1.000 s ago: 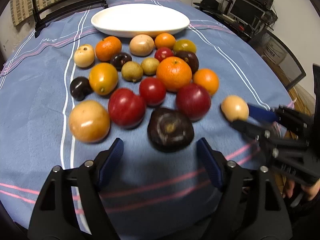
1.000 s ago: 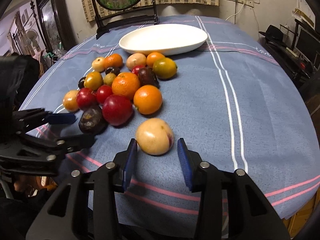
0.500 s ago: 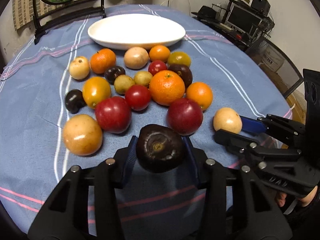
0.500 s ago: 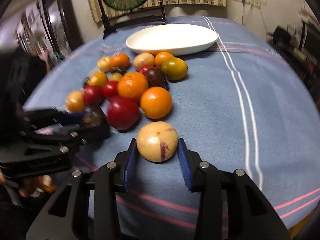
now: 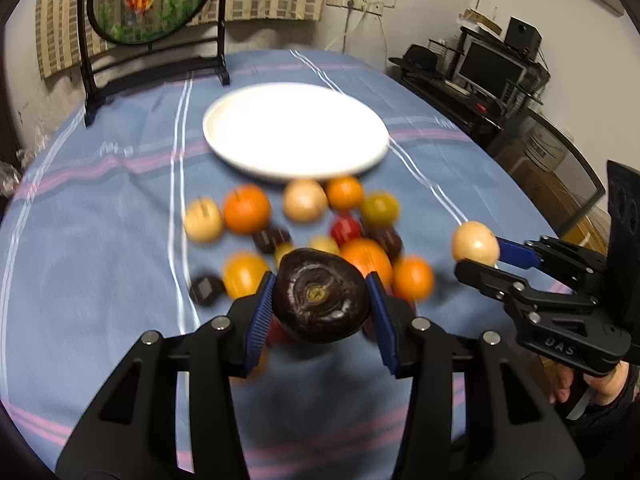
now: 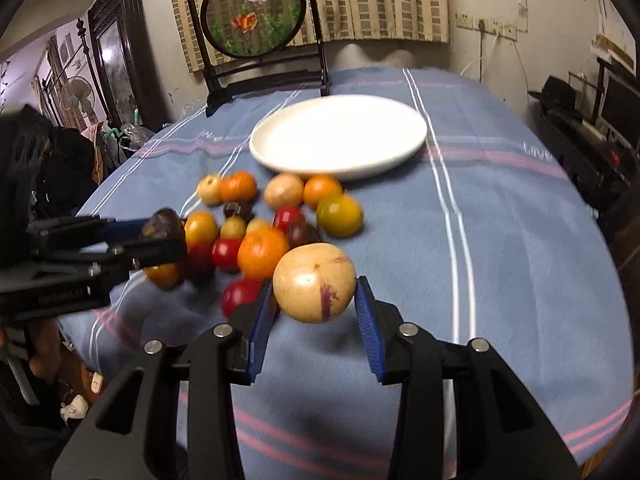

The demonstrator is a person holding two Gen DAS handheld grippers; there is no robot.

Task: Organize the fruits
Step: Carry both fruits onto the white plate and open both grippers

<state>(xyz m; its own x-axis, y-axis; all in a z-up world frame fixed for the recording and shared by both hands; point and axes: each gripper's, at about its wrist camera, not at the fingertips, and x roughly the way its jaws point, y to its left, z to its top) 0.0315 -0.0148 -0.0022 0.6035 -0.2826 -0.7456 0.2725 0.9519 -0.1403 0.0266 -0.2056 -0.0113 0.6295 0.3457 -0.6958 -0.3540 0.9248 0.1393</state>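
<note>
- The left tongs (image 5: 320, 300) pinch a dark purple fruit (image 5: 320, 294) between their blue pads, clear of the blue striped bench (image 5: 100, 220).
- The right tongs (image 6: 314, 306) pinch a pale yellow fruit (image 6: 314, 288) with a red streak, likewise off the cloth.
- The remaining fruits (image 6: 264, 224), orange, red, yellow and dark, lie clustered on the bench.
- Just beyond the cluster sits a white plate (image 5: 296, 132), with nothing in it.
- A round fish screen (image 6: 254, 16) stands at the bench's far end.
</note>
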